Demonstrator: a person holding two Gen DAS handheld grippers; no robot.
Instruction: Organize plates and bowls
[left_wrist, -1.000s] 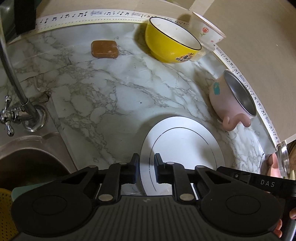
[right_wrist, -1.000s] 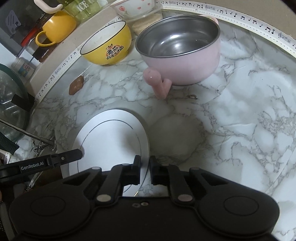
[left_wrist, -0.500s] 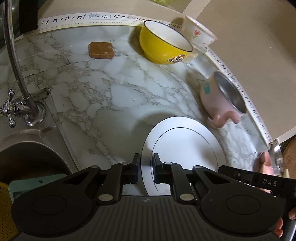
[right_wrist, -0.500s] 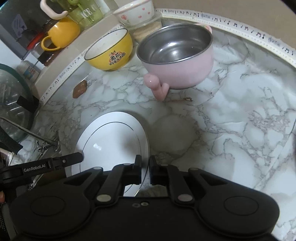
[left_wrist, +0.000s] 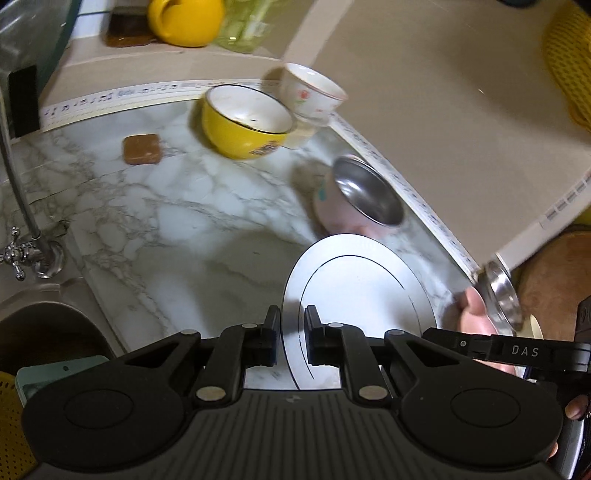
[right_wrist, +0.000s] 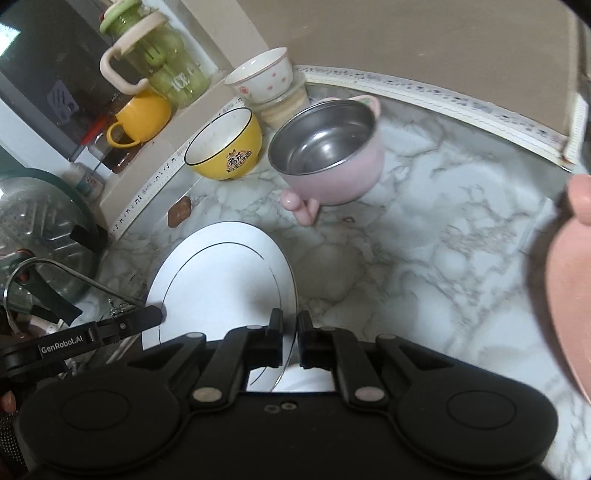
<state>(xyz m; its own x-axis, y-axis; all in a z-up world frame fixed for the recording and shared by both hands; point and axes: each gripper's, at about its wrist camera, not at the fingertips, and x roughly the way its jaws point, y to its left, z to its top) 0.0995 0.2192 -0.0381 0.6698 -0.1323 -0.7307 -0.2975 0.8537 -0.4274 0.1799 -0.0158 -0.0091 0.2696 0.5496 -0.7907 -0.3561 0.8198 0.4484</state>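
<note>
Ahead of you, bare surface (right_wrist: 424, 258) lies open right of the pink bowl (right_wrist: 332, 173). The yellow bowl (right_wrist: 225, 147) and floral bowl (right_wrist: 262, 75) crowd the back corner.

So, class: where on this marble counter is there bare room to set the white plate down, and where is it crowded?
Free: marble between the brown pad, the tap and the white plate; also right of the pink pot. Crowded: the back corner around the yellow bowl and floral bowl.

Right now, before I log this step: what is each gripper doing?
Left gripper: closed on the left rim of the white plate.
Right gripper: closed on the same plate's right rim.
</note>
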